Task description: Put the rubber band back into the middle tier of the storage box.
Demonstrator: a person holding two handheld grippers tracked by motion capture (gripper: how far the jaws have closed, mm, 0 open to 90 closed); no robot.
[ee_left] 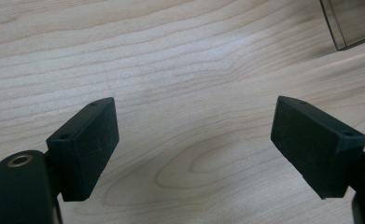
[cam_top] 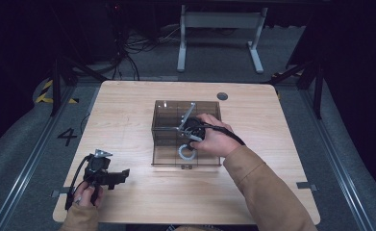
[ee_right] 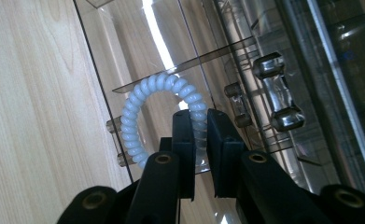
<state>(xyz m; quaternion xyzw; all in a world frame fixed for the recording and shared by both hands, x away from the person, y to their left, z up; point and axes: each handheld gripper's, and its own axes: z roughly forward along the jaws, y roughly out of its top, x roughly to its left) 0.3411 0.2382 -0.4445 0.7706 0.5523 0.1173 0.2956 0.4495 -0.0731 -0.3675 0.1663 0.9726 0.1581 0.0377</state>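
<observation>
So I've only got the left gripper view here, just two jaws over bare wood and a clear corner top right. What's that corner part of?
Observer: A smoky clear box with dividers, in the middle of the table.
Operator: Where's the other gripper?
Observer: The right gripper reaches down into the box, at its near side.
Operator: Is it carrying anything?
Observer: Yes, its jaws are shut on a pale blue spiral hair tie.
Operator: And where does my gripper sit?
Observer: The left gripper is at the table's near left corner, jaws open, holding nothing.
</observation>
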